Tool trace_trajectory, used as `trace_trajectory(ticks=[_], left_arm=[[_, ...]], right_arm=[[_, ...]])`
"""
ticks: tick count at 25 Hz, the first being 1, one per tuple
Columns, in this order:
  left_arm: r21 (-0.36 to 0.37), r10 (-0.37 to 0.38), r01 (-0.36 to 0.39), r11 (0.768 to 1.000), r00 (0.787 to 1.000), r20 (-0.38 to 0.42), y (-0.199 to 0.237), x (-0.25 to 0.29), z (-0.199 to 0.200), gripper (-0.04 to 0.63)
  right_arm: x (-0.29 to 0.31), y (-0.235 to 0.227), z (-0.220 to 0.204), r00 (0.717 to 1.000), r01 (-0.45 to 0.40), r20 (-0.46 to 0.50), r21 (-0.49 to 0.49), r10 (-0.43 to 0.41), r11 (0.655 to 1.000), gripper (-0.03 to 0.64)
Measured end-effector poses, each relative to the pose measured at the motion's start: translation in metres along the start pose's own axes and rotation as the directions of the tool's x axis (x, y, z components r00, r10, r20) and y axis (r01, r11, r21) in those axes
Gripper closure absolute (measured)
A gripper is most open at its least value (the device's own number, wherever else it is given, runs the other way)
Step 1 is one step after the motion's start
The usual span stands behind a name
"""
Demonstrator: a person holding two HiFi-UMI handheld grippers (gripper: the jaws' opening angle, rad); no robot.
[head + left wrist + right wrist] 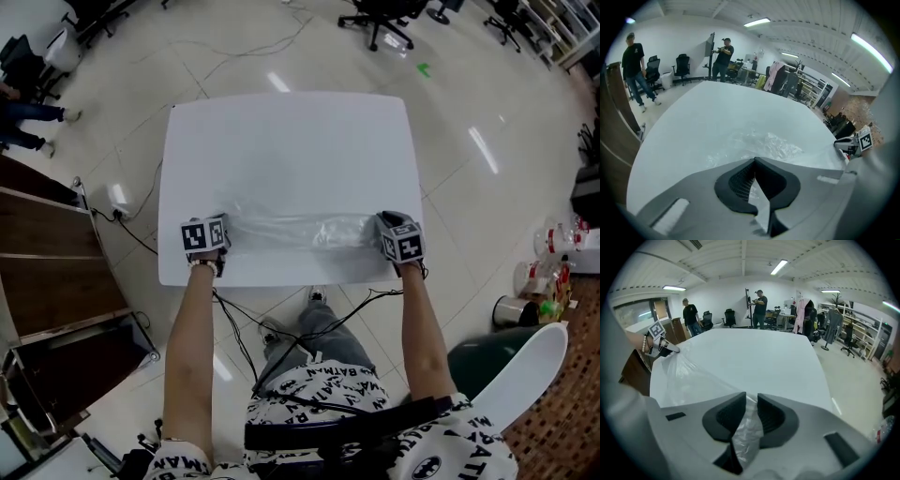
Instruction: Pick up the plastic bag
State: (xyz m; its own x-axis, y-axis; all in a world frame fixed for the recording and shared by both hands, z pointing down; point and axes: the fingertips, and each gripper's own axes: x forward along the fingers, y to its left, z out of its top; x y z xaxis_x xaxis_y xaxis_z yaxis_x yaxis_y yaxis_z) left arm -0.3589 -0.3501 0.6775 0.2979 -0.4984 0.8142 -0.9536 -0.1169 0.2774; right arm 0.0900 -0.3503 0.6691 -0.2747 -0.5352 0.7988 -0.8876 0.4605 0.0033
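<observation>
A clear plastic bag (291, 230) lies stretched along the near edge of the white table (281, 141), between my two grippers. My left gripper (208, 239) holds its left end; in the left gripper view the jaws (753, 161) are closed on a strip of film, with the crumpled bag (764, 143) just beyond. My right gripper (398, 239) holds the right end; in the right gripper view the jaws (751, 397) pinch a bunched fold, and the bag (689, 376) runs off towards the left gripper (658, 341).
A wooden cabinet (47, 262) stands left of the table. Cables (244, 328) trail on the floor under the near edge. Bottles and a can (548, 277) sit on the floor at right. Office chairs (380, 19) stand beyond the table; people (759, 308) stand far off.
</observation>
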Motion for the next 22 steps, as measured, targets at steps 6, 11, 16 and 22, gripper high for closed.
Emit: trace_trajectory(ticks=[6, 11, 16, 22], left_arm=[[-0.087, -0.208, 0.227, 0.97, 0.961, 0.185, -0.032, -0.057, 0.022, 0.592], [-0.075, -0.119, 0.127, 0.989, 0.987, 0.109, -0.011, -0.069, -0.047, 0.592], [-0.036, -0.008, 0.008, 0.999, 1.0, -0.002, 0.004, -0.057, -0.091, 0.592], [-0.059, -0.056, 0.058, 0.997, 0.997, 0.048, -0.002, -0.064, -0.082, 0.592]], right_arm=[[-0.038, 0.015, 0.025, 0.993, -0.007, 0.12, -0.027, 0.01, 1.0, 0.509], [-0.046, 0.048, -0.024, 0.998, -0.054, 0.012, -0.086, 0.055, 0.995, 0.509], [-0.041, 0.045, -0.054, 0.999, -0.021, -0.043, -0.059, 0.019, 0.998, 0.509], [-0.047, 0.044, -0.037, 0.999, -0.028, 0.015, -0.041, 0.029, 0.999, 0.508]])
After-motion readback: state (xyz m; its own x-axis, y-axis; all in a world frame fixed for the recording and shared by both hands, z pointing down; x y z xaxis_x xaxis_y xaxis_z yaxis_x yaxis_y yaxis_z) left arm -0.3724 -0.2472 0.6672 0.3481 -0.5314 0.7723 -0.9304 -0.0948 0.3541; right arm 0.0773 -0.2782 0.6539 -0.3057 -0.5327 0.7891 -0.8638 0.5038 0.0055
